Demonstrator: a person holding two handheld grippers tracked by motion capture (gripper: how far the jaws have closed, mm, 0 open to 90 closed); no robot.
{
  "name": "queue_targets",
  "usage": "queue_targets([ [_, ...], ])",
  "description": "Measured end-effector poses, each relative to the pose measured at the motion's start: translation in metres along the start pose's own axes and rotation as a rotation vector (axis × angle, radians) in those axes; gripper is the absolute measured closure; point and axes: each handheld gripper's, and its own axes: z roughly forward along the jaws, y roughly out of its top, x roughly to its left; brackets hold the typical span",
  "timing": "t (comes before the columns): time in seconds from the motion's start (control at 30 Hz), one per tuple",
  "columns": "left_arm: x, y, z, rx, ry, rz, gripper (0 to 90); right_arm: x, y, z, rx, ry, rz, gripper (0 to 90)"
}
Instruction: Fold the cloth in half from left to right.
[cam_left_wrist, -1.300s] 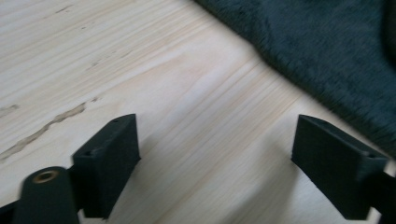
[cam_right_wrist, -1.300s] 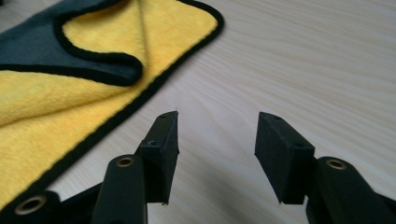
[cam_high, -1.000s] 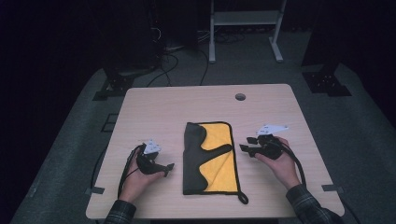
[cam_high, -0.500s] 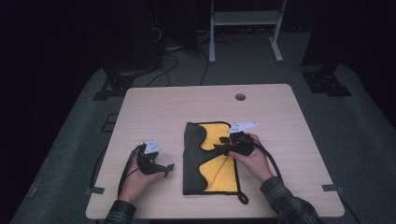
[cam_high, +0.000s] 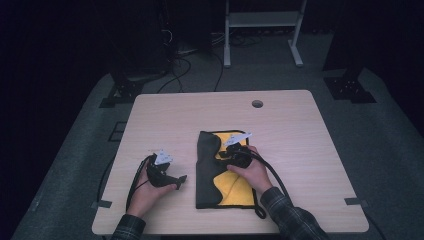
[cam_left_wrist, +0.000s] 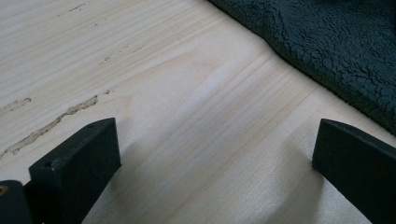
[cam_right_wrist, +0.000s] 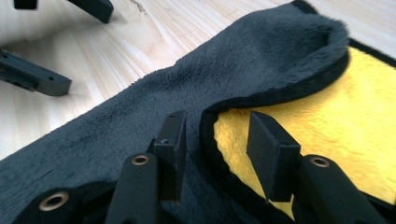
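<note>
- A cloth (cam_high: 220, 170), black on one side and yellow on the other, lies on the near middle of the table (cam_high: 280, 125).
- Its black part is folded over the left portion; yellow shows to the right of that fold, with a black hem around it.
- The right gripper (cam_high: 231, 154) rests over the upper middle of the cloth, on the edge where the black fold meets the yellow.
- In the right gripper view, the right gripper (cam_right_wrist: 215, 135) straddles that curved black hem: one jaw sits on the black pile, the other over the yellow.
- Its jaws have just been closing and now stand partly open, with the hem in the gap between them. The pads do not yet press on it, so nothing is gripped.
- The right hand (cam_high: 255, 172) lies on the yellow part, and a cable (cam_high: 272, 175) trails back from it over the cloth's right edge.
- The left gripper (cam_high: 179, 181) lies on bare table just left of the cloth, pointing towards it, apart from it.
- In the left gripper view, the left gripper (cam_left_wrist: 212, 154) has its jaws wide open over bare wood, holding nothing; the black edge of the cloth (cam_left_wrist: 336, 51) lies ahead of them.
- The left hand (cam_high: 150, 187) rests on the table near the front edge.
- A round hole (cam_high: 257, 104) sits near the table's far edge, well away from the cloth.
</note>
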Motion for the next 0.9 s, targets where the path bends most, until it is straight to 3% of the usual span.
queue_targets([
  [0.07,0.0,0.0,0.0,0.0,0.0,0.0,0.0,0.002,0.0,0.005,0.004,-0.008,-0.01,60.4],
  [0.13,0.0,0.0,0.0,-0.001,0.0,-0.001,0.0,0.003,0.001,0.007,0.0,-0.043,-0.016,70.7],
  [0.23,0.0,0.0,0.0,-0.001,0.001,-0.002,0.0,0.001,0.002,0.006,-0.012,-0.038,-0.001,85.0],
  [0.37,0.0,0.0,0.0,-0.001,0.001,-0.002,0.0,0.0,0.006,-0.001,-0.025,-0.042,0.003,85.9],
  [0.53,0.0,0.0,0.0,0.001,0.002,0.0,0.0,-0.014,0.015,-0.019,-0.067,-0.076,0.029,86.2],
  [0.9,0.0,0.0,0.0,-0.002,0.003,-0.001,0.0,-0.065,0.036,-0.054,-0.104,-0.191,0.093,86.3],
])
